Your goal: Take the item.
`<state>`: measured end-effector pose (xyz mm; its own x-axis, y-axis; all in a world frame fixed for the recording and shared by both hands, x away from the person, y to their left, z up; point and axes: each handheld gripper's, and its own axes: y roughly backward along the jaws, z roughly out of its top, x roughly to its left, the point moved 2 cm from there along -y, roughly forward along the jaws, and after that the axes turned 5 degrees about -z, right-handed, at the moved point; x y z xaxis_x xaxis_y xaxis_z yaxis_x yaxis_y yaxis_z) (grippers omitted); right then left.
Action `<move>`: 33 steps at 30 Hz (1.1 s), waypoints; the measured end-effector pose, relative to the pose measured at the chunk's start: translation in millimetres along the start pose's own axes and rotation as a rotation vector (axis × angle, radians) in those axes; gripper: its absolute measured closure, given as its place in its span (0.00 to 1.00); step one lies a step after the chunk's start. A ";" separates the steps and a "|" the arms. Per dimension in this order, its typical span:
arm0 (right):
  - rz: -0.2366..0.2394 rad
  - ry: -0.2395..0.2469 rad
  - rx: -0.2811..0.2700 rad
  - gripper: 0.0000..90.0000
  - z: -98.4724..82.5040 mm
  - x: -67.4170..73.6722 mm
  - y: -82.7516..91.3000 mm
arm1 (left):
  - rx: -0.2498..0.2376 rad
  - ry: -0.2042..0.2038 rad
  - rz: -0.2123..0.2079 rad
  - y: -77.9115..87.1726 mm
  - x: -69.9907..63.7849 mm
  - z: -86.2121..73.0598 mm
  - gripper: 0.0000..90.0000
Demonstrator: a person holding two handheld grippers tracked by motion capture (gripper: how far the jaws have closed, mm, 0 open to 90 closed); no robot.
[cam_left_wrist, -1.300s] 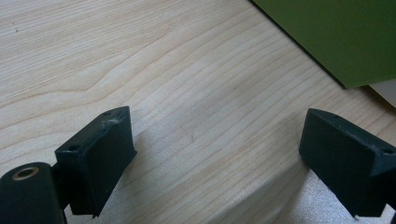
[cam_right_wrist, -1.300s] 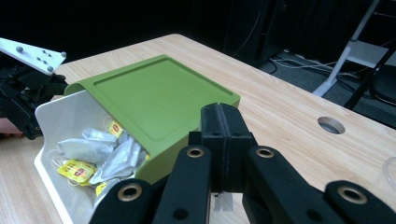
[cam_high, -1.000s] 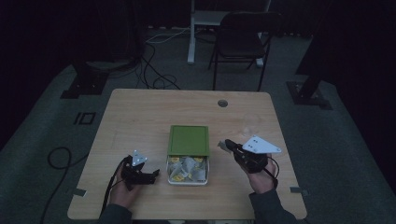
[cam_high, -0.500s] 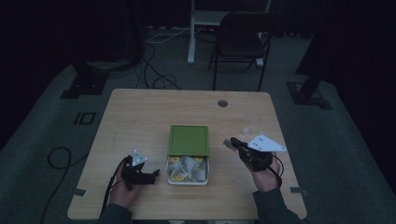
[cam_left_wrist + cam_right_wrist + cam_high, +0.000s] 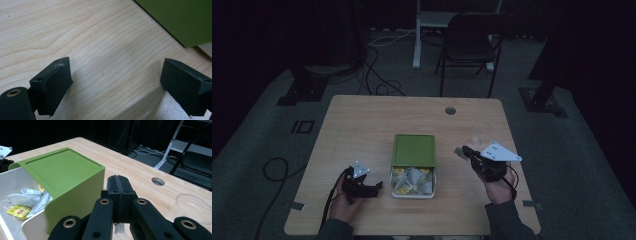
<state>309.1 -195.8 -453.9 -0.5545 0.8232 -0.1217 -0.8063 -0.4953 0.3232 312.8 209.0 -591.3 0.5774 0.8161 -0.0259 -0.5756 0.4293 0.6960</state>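
While hidden overhead, right gripper (image 5: 119,195) pinches a tag (image 5: 119,228).

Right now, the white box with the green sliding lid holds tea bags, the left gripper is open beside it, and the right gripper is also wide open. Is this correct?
Not quite. The right gripper is shut, its jaws pressed together on a small white tag, as the right gripper view shows. The rest stands: the white box with the green sliding lid holds tea bags, and the left gripper is open beside it.
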 end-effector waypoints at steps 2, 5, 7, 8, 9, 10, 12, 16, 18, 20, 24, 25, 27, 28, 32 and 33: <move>-0.007 -0.004 0.002 1.00 -0.8 -2.4 0.0 | -0.001 0.000 0.000 -0.1 0.0 0.0 0.12; -0.014 -0.008 0.001 1.00 -1.5 -5.0 0.0 | -0.001 0.000 0.000 -0.1 0.0 0.0 0.12; -0.015 -0.010 0.002 1.00 -1.8 -5.9 -0.1 | -0.001 0.000 0.001 -0.1 0.0 0.0 0.12; -0.017 -0.011 0.002 1.00 -2.1 -6.8 -0.3 | -0.001 0.000 0.001 -0.1 0.0 0.0 0.12; -0.021 -0.013 0.003 1.00 -2.5 -8.5 -0.3 | -0.001 0.000 0.000 -0.1 0.0 0.0 0.12; -0.023 -0.014 0.002 1.00 -2.6 -9.2 -0.4 | -0.001 0.000 0.001 -0.1 0.0 0.0 0.12; -0.027 -0.017 0.003 1.00 -2.8 -10.8 -0.2 | -0.001 0.000 0.001 -0.1 0.0 0.0 0.12; -0.032 -0.020 0.003 1.00 -3.3 -12.8 -0.9 | -0.001 0.000 0.000 -0.1 0.0 0.0 0.12; -0.035 -0.022 0.006 1.00 -3.4 -13.9 -1.4 | -0.001 0.000 0.000 -0.1 0.0 0.0 0.12; -0.037 -0.023 0.006 1.00 -3.3 -15.3 -1.7 | -0.001 0.000 0.001 -0.1 0.0 0.0 0.12; -0.045 -0.025 0.005 1.00 -3.2 -18.9 -2.0 | 0.000 0.000 0.000 0.0 0.0 0.0 0.12; -0.046 -0.027 0.005 1.00 -3.2 -19.9 -2.0 | 0.000 0.000 0.000 0.0 0.0 0.0 0.12; -0.050 -0.028 0.005 1.00 -3.2 -20.9 -2.0 | 0.000 0.000 0.000 0.0 0.0 0.0 0.12; -0.053 -0.032 0.005 1.00 -3.3 -22.9 -2.2 | 0.000 0.000 0.000 0.0 0.0 0.0 0.12; -0.058 -0.036 0.003 1.00 -3.1 -25.8 -2.5 | 0.000 0.000 0.000 0.0 0.0 0.0 0.12; -0.058 -0.034 0.003 1.00 -2.8 -26.5 -2.7 | 0.000 0.000 0.000 0.0 0.0 0.0 0.12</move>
<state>325.4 -217.0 -454.2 -0.4992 0.8597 -0.1082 -0.8363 -0.4454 0.3196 312.8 209.0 -591.3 0.5773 0.8161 -0.0261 -0.5756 0.4293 0.6960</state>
